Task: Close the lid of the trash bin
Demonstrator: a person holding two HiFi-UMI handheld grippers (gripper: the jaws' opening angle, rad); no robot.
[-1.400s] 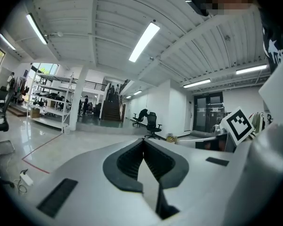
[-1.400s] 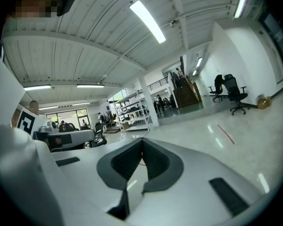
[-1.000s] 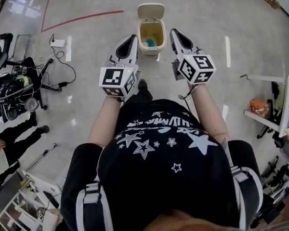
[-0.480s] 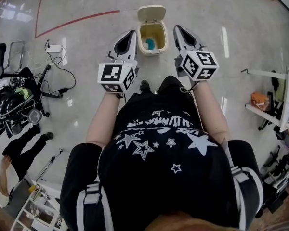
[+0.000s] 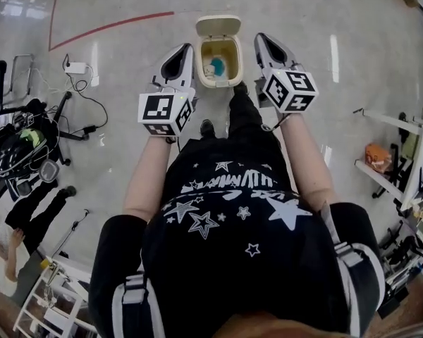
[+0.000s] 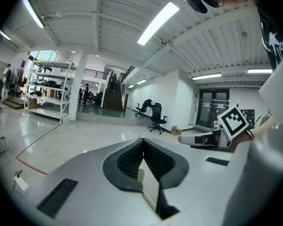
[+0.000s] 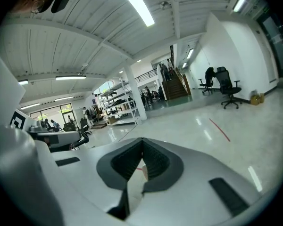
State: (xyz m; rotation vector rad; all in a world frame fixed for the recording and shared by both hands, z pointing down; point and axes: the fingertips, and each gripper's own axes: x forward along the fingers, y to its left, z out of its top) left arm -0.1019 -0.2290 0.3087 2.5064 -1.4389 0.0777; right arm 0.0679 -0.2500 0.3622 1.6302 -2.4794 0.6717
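Note:
In the head view a cream trash bin [image 5: 217,76] stands on the floor ahead. Its lid [image 5: 218,26] is swung back and open. Something blue [image 5: 217,65] lies inside. My left gripper [image 5: 183,48] is held in the air left of the bin, my right gripper [image 5: 259,38] to its right. Neither touches the bin. The person's foot [image 5: 240,89] is at the bin's near right corner. In the left gripper view [image 6: 142,140] and the right gripper view [image 7: 142,140] the jaws meet with nothing between them. Both look across the hall, and the bin is out of sight.
A power strip with cables [image 5: 74,67] and dark equipment [image 5: 17,143] lie at the left. A red floor line [image 5: 113,25] runs behind the bin. Racks [image 5: 409,160] and an orange object [image 5: 376,153] stand at the right. Another person's legs [image 5: 35,196] show at the lower left.
The person has stepped forward, so the bin sits nearer and lower between the grippers. A foot now stands by the bin. Both grippers stay shut.

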